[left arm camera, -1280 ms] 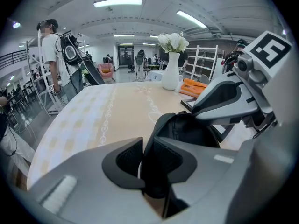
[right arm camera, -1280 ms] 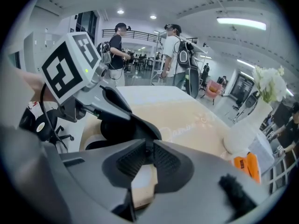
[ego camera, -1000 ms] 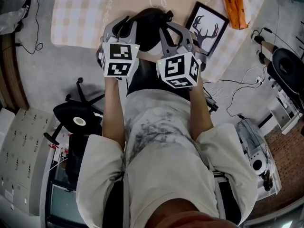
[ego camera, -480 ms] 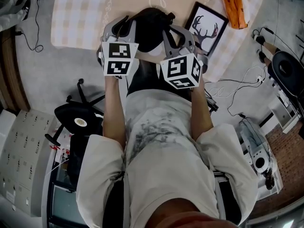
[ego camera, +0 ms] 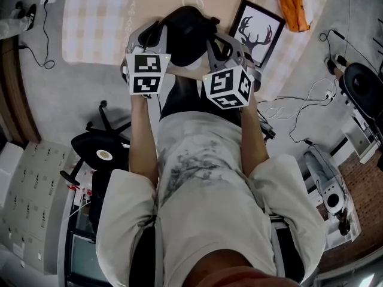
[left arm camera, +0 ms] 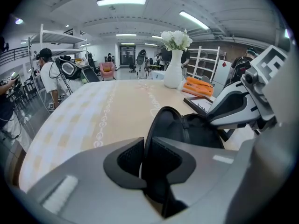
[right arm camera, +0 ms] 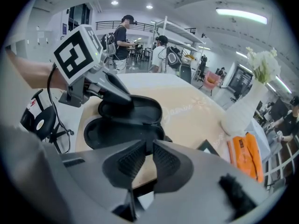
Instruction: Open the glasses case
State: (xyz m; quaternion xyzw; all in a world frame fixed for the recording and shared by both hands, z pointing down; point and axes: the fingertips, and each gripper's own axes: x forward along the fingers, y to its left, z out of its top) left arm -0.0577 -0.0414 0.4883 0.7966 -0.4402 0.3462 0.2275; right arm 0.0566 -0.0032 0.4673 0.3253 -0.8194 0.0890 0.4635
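A black glasses case [ego camera: 187, 34] lies open like a clamshell at the table's near edge. Its lid [right arm camera: 140, 108] stands raised above its base [right arm camera: 114, 133], and both halves look empty. My left gripper [ego camera: 155, 30] has the lid's rim [left arm camera: 164, 125] between its pads. Its jaws are closing on that rim. In the right gripper view the left gripper's fingertips [right arm camera: 122, 98] sit on the lid. My right gripper [right arm camera: 148, 154] pinches the near rim of the base with a narrow gap between its pads. It shows at the case's right side in the head view [ego camera: 219, 38].
A framed deer picture [ego camera: 258, 28] lies just right of the case, with an orange pack [ego camera: 292, 5] beyond it. A white vase of flowers [left arm camera: 174, 69] stands farther back on the beige checked tablecloth [ego camera: 102, 17]. A black office chair [ego camera: 99, 151] and cables are on the floor.
The right gripper has shifted slightly down with the case's base. The left gripper has kept its place on the lid. The halves stand a little farther apart.
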